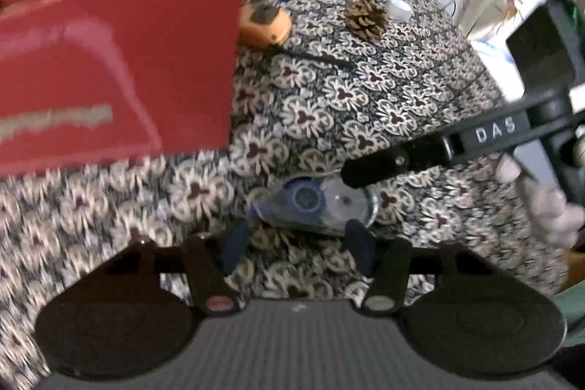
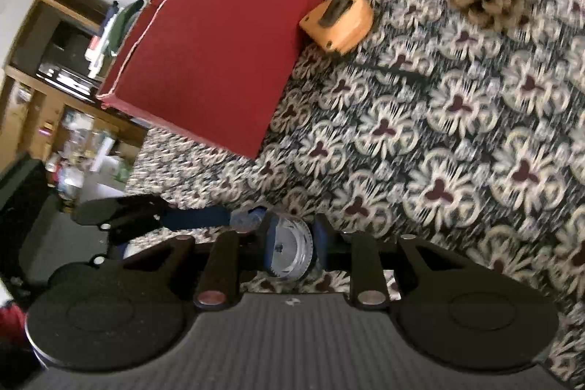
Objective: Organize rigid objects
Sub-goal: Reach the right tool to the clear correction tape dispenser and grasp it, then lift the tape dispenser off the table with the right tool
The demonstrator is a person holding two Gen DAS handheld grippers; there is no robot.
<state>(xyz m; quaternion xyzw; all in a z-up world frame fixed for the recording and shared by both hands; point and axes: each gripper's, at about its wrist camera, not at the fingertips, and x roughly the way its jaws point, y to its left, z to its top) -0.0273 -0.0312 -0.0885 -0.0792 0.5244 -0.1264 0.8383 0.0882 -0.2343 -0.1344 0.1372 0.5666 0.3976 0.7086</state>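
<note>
Right hand-held gripper (image 2: 290, 236) grips tape dispenser (image 2: 292, 253) nr red box (image 2: 215, 61) edge.

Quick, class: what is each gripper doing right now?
Left gripper: open, with the correction tape just ahead of its fingertips.
Right gripper: shut on the correction tape.

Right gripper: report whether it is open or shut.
Shut. The right gripper has its blue pads closed against both sides of the correction tape, low over the tablecloth.
</note>
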